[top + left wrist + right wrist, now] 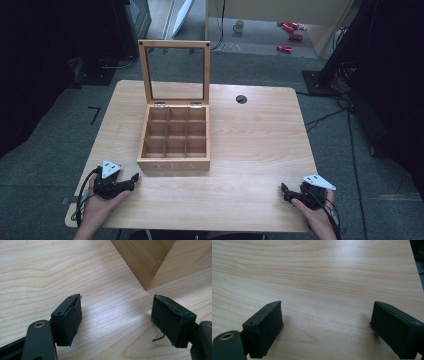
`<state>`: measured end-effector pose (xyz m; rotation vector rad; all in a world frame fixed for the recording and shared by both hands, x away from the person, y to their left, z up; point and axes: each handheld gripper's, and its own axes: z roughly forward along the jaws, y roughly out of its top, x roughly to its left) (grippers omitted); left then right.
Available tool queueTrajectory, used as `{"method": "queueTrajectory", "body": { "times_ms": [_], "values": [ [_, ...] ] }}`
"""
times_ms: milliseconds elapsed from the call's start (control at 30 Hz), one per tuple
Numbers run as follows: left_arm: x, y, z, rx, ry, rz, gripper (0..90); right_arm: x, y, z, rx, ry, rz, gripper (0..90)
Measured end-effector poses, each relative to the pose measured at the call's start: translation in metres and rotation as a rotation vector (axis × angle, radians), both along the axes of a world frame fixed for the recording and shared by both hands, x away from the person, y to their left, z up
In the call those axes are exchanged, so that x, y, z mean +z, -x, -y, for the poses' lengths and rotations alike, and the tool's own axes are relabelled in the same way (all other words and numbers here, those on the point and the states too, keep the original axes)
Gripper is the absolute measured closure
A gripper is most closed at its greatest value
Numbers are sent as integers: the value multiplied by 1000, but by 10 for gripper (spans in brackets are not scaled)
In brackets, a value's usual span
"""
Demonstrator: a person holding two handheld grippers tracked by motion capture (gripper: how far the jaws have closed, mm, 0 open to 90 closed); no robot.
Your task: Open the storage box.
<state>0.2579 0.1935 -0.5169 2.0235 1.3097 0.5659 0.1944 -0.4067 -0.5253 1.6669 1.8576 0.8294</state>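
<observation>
On the table (250, 150), midway between the side edges and nearer the far edge than the near one, the tea box (173, 138) is standing with its glass lid (174, 70) propped upright at the back and its nine compartments lying empty. Both grippers are resting low at the near edge, one toward each corner, each cradled in a hand. The left gripper (134, 178) is sitting just off the box's near left corner, its jaws spread wide with nothing between them; in the left gripper view (117, 317) that corner (146, 287) is showing just ahead and slightly right of the gap. The right gripper (284, 190) is lying well apart from the box, near the right corner, jaws likewise spread over bare wood and pinching nothing (325, 327).

So the box is lying ahead and to the right of the left claw, ahead and far to the left of the right one. The left hand is clearly the nearer. The lid's hinge line is running side to side, parallel to the near edge, so any closing push would probably be coming from behind the lid toward the person.
</observation>
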Motion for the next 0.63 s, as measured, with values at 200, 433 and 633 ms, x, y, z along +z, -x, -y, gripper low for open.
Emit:
{"method": "queueTrajectory", "body": {
  "times_ms": [200,433,633],
  "values": [
    [0,0,0,0,0,0,250,0,5,4,-6,2,0,91],
    [0,0,-1,1,7,-1,249,0,5,4,-8,0,-1,90],
    [0,0,-1,1,9,-1,249,0,5,4,-6,0,-3,88]
  ]
}}
